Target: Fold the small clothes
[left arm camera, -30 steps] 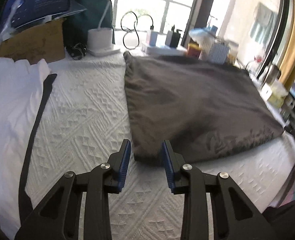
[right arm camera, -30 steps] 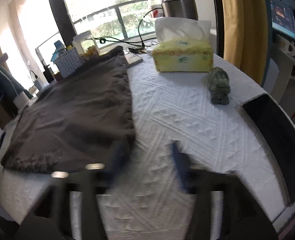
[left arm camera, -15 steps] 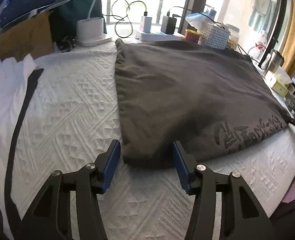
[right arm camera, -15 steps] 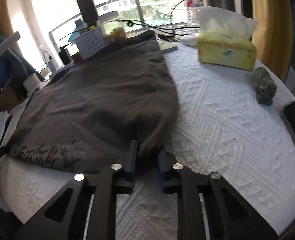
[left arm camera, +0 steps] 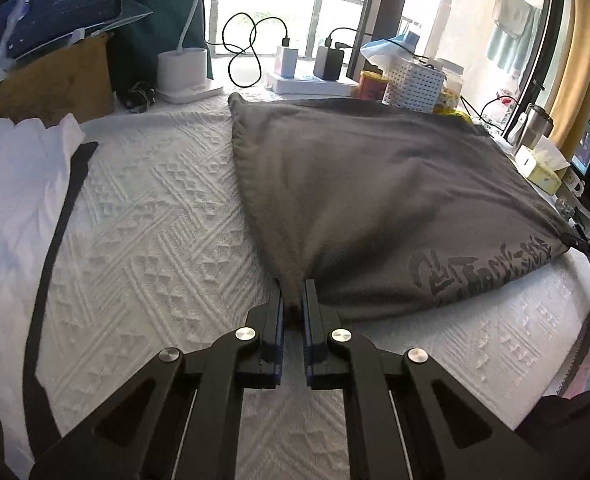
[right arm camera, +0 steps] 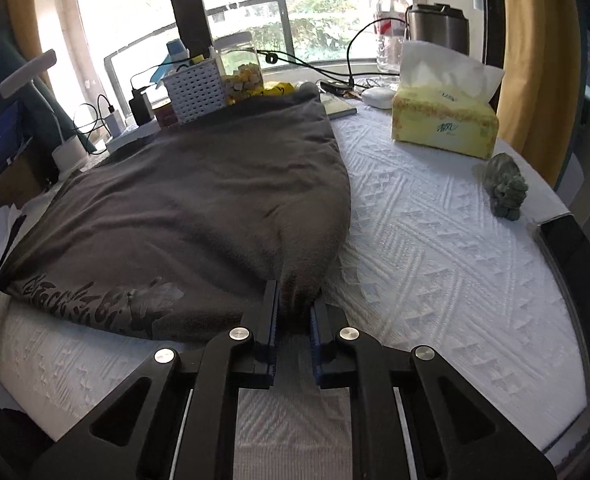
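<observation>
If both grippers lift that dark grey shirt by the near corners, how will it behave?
The dark grey shirt will probably hang floppy: the cloth already bunches into folds where the left gripper and right gripper pinch it. It looks thin and likely light. The middle would probably sag between the two held corners and drag on the white textured cover.

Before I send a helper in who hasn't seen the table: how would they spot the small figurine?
Start at the yellow tissue box on the white textured tablecloth. Just nearer the camera sits the figurine, apart from the grey garment. It alone is dark green, lumpy and stone-like.
</observation>
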Demonstrator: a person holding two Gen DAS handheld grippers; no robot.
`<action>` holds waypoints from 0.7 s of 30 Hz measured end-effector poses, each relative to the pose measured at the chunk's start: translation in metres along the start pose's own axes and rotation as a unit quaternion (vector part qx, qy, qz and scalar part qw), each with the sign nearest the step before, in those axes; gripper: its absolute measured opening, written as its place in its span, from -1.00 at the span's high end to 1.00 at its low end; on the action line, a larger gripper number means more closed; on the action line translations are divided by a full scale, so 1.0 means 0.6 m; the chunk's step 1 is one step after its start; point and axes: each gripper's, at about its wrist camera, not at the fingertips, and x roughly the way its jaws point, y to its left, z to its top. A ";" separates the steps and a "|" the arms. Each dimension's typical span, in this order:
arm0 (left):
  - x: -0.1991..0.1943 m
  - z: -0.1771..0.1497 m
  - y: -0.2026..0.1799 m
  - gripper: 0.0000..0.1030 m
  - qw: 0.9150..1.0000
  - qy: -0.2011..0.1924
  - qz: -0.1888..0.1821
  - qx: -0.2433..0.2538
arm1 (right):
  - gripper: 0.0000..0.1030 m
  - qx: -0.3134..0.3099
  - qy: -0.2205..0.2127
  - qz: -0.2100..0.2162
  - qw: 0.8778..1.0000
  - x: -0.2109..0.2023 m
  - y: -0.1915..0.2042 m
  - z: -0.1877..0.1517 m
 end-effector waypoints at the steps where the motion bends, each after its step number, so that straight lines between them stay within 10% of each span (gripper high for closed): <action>1: -0.004 -0.002 -0.001 0.88 1.000 -0.001 -0.002 0.000 | 0.72 -0.001 -0.001 -0.001 1.000 -0.003 0.001 -0.001; 21: -0.051 -0.066 -0.030 0.88 0.999 -0.010 0.016 0.028 | 0.72 -0.034 -0.012 -0.041 0.999 -0.065 0.023 -0.067</action>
